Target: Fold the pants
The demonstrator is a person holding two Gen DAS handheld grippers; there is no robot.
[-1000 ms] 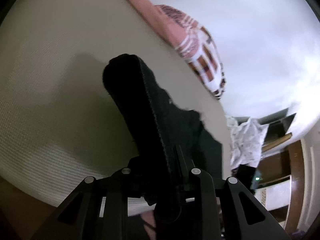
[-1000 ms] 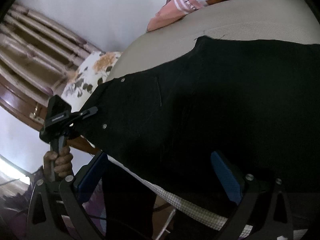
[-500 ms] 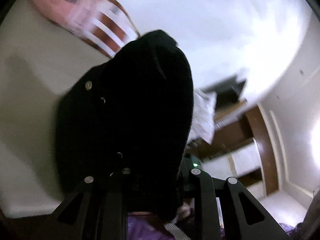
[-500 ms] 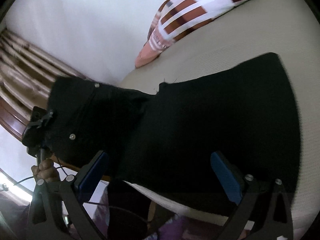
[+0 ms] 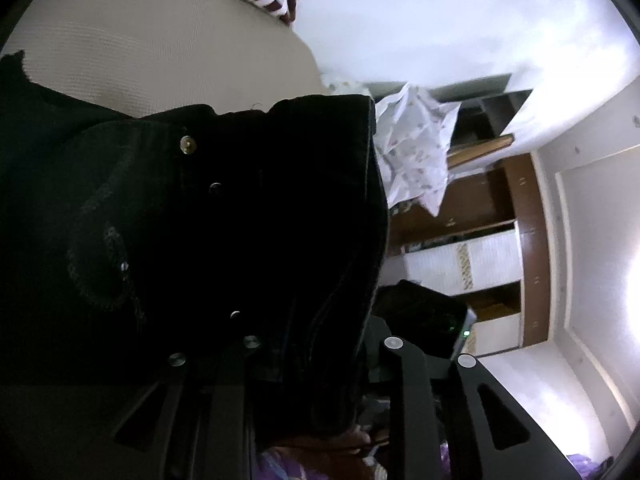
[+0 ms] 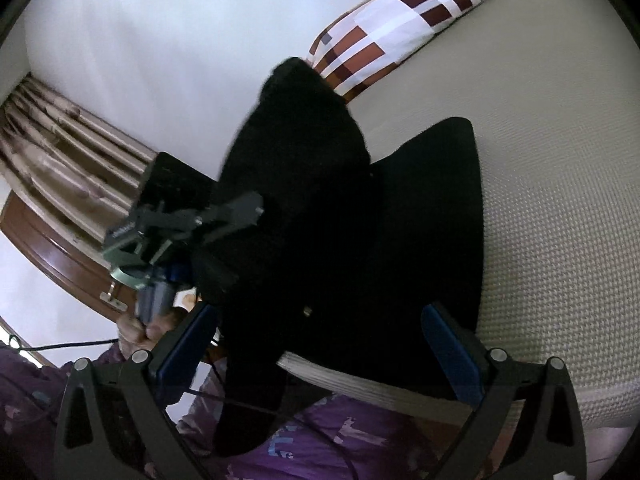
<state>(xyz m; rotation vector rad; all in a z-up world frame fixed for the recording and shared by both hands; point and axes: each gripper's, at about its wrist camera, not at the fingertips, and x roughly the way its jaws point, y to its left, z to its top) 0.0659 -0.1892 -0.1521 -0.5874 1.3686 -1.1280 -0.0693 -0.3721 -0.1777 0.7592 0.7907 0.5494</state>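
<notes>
**Waistband swung over the legs; now lay it square**

Since a second ago the left claw [image 5: 316, 364] has carried the waist end of the pants [image 6: 420, 248] across from the bed's left edge toward the middle, so the dark cloth that lay spread on the bed [image 6: 560, 220] now rises in a hump over its own lower half. Its jaws have just eased apart a little, yet the waistband is between them and looks pinched, the cloth bunched thick at the pads.

Taking the bed as the landmark and reading the right wrist view from the left: off the bed's left edge, a hand grips the left claw's handle, and the claw reaches in over the near left part of the mattress. The lifted fold stands up from there toward the pillow [image 6: 392, 36] at the head of the bed. Right of that, one flat panel of the pants lies on the mattress, its near edge hanging over the bed's front edge. The right claw [image 6: 320, 344] hovers over that front edge, its blue pads wide apart and pressing on nothing, cloth merely lying between them.

To do the step well, I judge the left claw should keep hold until the waistband sits over the flat panel with edges matched, then lower before letting go. The right claw could pin the flat panel, or the heavy cloth may drag it.
</notes>
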